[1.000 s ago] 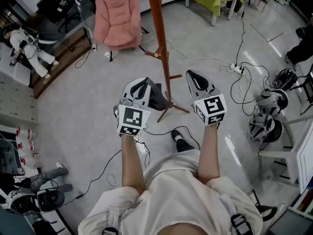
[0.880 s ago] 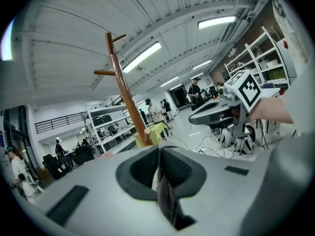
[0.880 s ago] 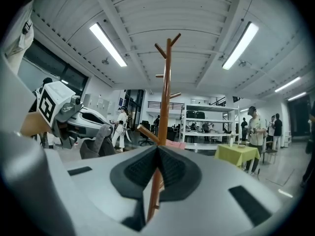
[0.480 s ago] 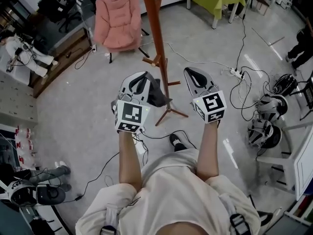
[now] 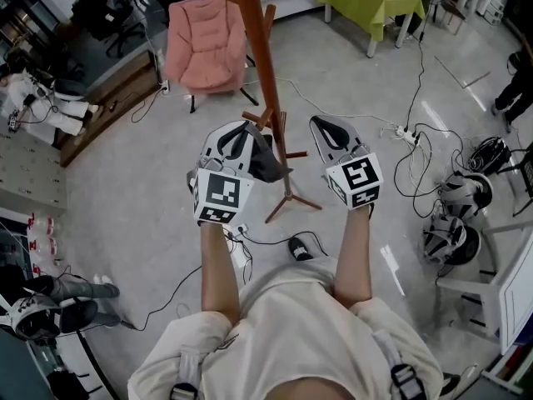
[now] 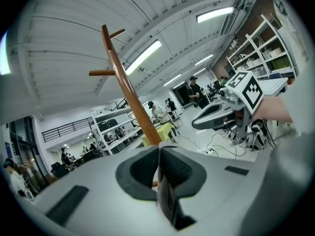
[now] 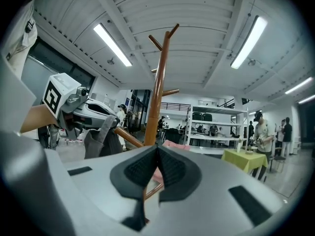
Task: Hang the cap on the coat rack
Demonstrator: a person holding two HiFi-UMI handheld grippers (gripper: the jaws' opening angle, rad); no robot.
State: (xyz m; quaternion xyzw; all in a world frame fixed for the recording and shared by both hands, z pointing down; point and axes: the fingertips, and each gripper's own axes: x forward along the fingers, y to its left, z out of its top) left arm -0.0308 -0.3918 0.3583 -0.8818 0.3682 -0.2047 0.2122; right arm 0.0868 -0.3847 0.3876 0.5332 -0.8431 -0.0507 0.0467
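Cap point(image 7: 98, 141), pinched in left gripper point(image 6: 158, 154) fingers, drapes plainly in the other's view; right gripper point(image 7: 157, 156) fingers closed, empty.

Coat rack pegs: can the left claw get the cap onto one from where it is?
Probably yes. The left claw grips the grey cap right beside the coat rack pole, and the right gripper view shows a lower peg jutting out next to the cap, with nothing between them.
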